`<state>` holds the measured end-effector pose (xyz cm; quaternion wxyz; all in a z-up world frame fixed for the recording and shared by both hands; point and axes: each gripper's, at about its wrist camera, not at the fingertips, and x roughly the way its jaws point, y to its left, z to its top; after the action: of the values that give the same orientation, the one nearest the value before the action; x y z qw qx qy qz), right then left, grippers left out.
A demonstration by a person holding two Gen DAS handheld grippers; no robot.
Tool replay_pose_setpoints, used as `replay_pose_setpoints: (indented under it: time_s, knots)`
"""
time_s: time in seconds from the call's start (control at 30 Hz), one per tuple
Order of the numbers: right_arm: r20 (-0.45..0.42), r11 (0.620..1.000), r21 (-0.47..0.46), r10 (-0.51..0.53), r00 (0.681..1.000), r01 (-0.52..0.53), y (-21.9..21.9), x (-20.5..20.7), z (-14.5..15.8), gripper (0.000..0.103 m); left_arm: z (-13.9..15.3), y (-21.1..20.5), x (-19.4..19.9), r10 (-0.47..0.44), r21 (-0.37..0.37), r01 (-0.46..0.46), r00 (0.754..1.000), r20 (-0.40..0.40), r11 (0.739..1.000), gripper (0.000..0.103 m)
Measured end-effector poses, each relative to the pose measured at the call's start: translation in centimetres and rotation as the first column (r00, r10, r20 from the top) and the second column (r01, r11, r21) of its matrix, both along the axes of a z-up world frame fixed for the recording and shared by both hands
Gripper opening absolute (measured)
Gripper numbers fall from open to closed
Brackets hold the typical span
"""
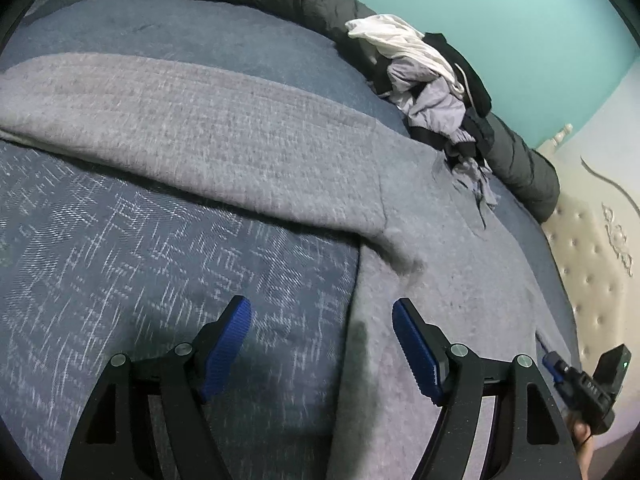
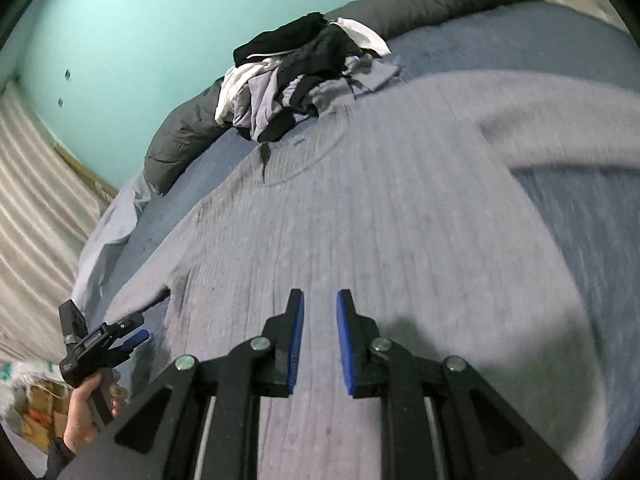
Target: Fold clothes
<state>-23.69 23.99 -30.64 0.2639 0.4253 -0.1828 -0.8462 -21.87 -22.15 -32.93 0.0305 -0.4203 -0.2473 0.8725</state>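
Across most of both frames, a blue woven bedspread with white flecks. Spread flat on it, a grey ribbed knit sweater, collar toward the top, one sleeve reaching to the left edge of the left wrist view. Along the upper edge, a rolled dark grey quilt; against it, a heap of black, white and lilac clothes. Bottom centre, left gripper, jaws spread wide over the sweater's side edge; right gripper, jaws slightly apart, empty, above the sweater's body.
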Motion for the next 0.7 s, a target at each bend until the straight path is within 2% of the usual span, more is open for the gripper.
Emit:
replay_pose_setpoints:
  time_s: [0.17, 0.43, 0.53, 0.7]
  knots:
    - [0.038, 0.999, -0.047, 0.012, 0.999, -0.010, 0.4, 2.3, -1.1, 0.016, 1.0, 1.3, 1.7, -0.015, -0.022, 0.016, 1.000, 0.026, 1.000, 0.077]
    - [0.072, 0.994, -0.107, 0.037, 0.997, -0.029, 1.7, 1.9, -0.2, 0.016, 3.1, 3.5, 3.7, -0.089, -0.050, 0.094, 0.992, 0.093, 0.994, 0.077]
    - [0.112, 0.993, -0.115, 0.036, 0.993, -0.023, 2.7, 2.0, 0.1, 0.020, 4.3, 3.8, 4.8, -0.108, -0.040, 0.112, 0.989, 0.102, 0.993, 0.077]
    - [0.091, 0.997, -0.040, 0.065, 0.994, -0.062, 5.4, 3.3, 2.1, 0.026, 5.4, 3.9, 7.1, -0.130, -0.062, 0.139, 0.984, 0.123, 0.988, 0.077]
